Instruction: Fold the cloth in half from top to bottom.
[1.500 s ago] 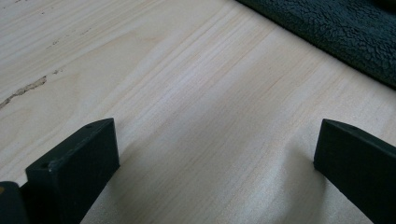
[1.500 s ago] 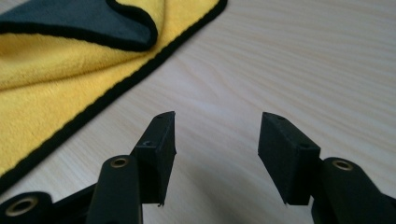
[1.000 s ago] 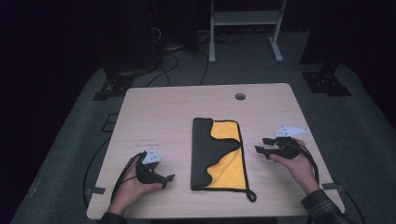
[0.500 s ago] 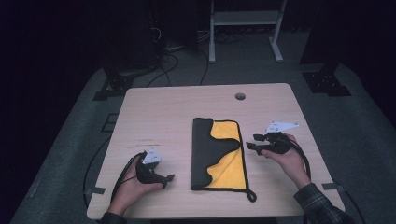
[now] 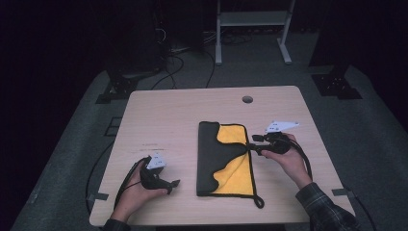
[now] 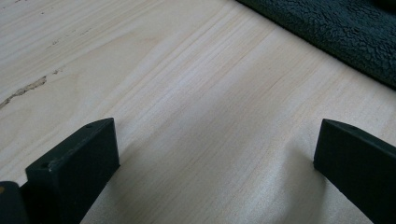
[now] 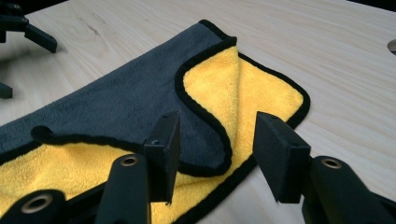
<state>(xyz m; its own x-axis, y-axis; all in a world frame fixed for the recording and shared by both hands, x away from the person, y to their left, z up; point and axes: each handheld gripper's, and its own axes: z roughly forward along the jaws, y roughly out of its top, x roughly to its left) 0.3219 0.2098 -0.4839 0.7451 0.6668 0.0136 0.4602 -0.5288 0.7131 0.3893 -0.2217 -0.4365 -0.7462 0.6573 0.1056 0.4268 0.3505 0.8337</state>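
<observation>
Cloth [image 7: 116, 107]: grey on one face, yellow on the other, black trim all round; lies flat on the table [image 7: 327, 51].
Fold: a grey flap lies over the yellow, its black edge curving in an S from the far end to the near edge.
Right gripper [image 7: 217, 154]: low over the cloth's near edge, jaws apart and just closing in, the trimmed edge and the tip of the grey flap between them; pads do not seem to press on it.
Left gripper [image 7: 28, 35]: at the far left corner, well apart from the cloth, partly cut off.
Hole [image 7: 391, 45]: in the table, at the right edge.
</observation>
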